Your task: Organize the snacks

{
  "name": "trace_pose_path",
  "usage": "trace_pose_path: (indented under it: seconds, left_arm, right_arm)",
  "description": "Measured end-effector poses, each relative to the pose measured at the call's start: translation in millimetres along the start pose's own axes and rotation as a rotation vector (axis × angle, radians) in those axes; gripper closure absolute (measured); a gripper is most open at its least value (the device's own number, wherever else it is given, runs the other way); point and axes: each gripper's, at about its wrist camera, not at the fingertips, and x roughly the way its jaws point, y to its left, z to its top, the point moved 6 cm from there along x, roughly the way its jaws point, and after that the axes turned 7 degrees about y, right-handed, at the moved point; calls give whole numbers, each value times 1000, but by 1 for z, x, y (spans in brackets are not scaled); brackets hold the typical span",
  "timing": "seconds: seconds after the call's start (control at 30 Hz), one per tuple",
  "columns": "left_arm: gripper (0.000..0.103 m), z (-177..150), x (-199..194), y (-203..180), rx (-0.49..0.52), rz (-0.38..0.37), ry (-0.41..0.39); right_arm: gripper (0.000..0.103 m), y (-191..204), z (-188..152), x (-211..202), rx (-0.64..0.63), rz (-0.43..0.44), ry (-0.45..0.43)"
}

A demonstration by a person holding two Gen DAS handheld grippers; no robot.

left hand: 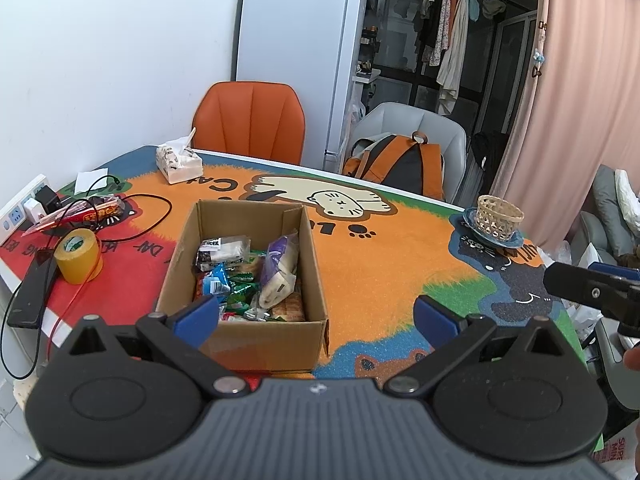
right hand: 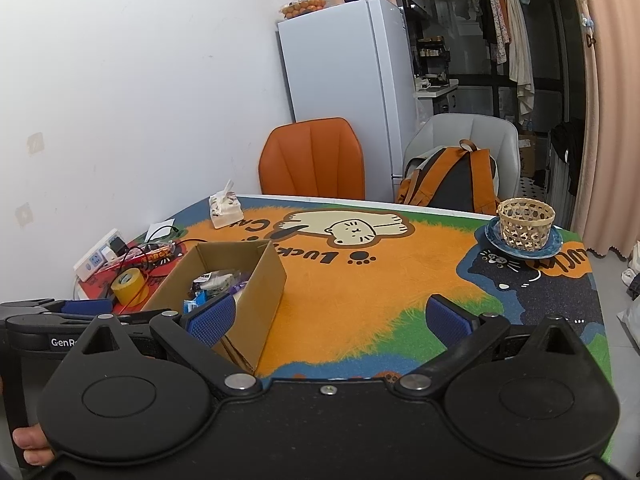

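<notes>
An open cardboard box [left hand: 244, 216] stands on the colourful cat tablecloth and holds several wrapped snacks [left hand: 248, 276], among them a purple-and-white packet [left hand: 278, 264] and green and blue wrappers. My left gripper [left hand: 316, 316] is open and empty, just in front of the box's near wall. My right gripper [right hand: 328, 320] is open and empty, over the cloth to the right of the box [right hand: 256, 280]. A woven basket [right hand: 525, 222] sits on a blue plate [right hand: 493, 240] at the far right of the table; it looks empty.
At the left lie a yellow tape roll [left hand: 78, 254], a red snack packet [left hand: 80, 214], cables, a power strip [left hand: 20, 210] and a black phone-like slab [left hand: 30, 296]. A tissue pack [left hand: 180, 162] is at the back. Orange and grey chairs, a backpack [left hand: 400, 164] and a fridge stand behind.
</notes>
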Motion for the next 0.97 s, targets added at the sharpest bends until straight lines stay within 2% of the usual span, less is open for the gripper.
trace_pose_path:
  seconds: [0.97]
  left_arm:
    - [0,-4,2,-4,2,-6,4]
  right_arm:
    - [0,1,-4,4,0,2,15]
